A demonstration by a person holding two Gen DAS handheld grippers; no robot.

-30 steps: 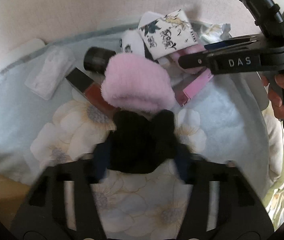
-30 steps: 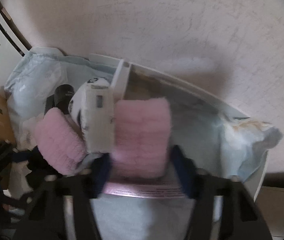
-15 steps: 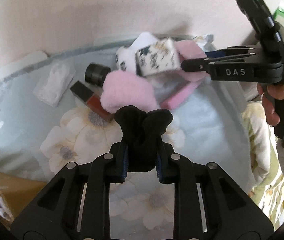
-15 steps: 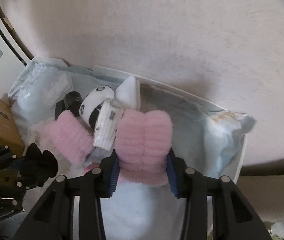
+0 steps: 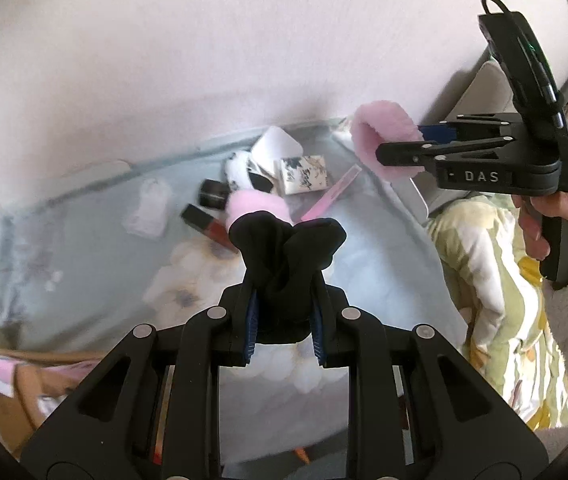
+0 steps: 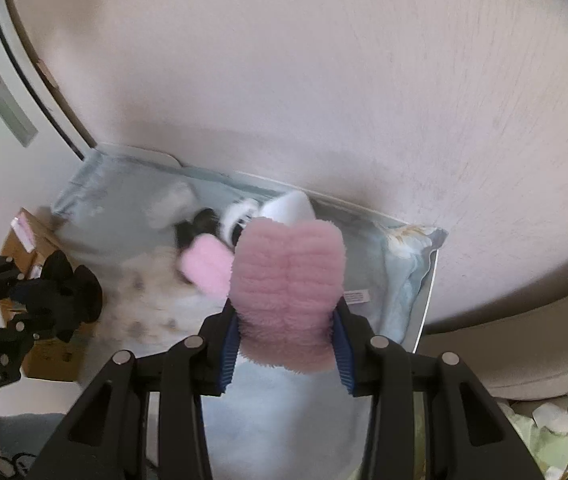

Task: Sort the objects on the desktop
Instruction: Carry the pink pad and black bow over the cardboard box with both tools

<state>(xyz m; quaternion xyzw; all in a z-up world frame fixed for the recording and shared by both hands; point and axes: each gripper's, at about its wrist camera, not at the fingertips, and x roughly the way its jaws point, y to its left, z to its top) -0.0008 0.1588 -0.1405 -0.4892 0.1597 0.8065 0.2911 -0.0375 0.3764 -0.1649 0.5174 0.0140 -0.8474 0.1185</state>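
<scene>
My left gripper (image 5: 285,314) is shut on a bunched black cloth (image 5: 288,248), held well above the table. The same gripper (image 6: 23,300) and black cloth (image 6: 67,292) appear at the left edge of the right wrist view. A fluffy pink sock (image 6: 288,272) sits between the blue pads of my right gripper (image 6: 288,344), which is shut on it. From the left wrist view that gripper (image 5: 412,140) and its pink sock (image 5: 380,136) hang at the upper right. A second pink sock (image 5: 255,204) lies on the floral cloth (image 5: 364,264) below.
On the cloth lie a red lip gloss (image 5: 207,226), a black cylinder (image 5: 211,198), a black-and-white plush (image 5: 239,172), a printed packet (image 5: 304,174), a pink strip (image 5: 332,196) and a white sachet (image 5: 147,212). A cardboard box (image 5: 11,384) stands lower left. A wall rises behind.
Both grippers have risen from the table, each carrying its item. The left jaws closed tighter on the black cloth. The things left on the cloth now look smaller and farther away.
</scene>
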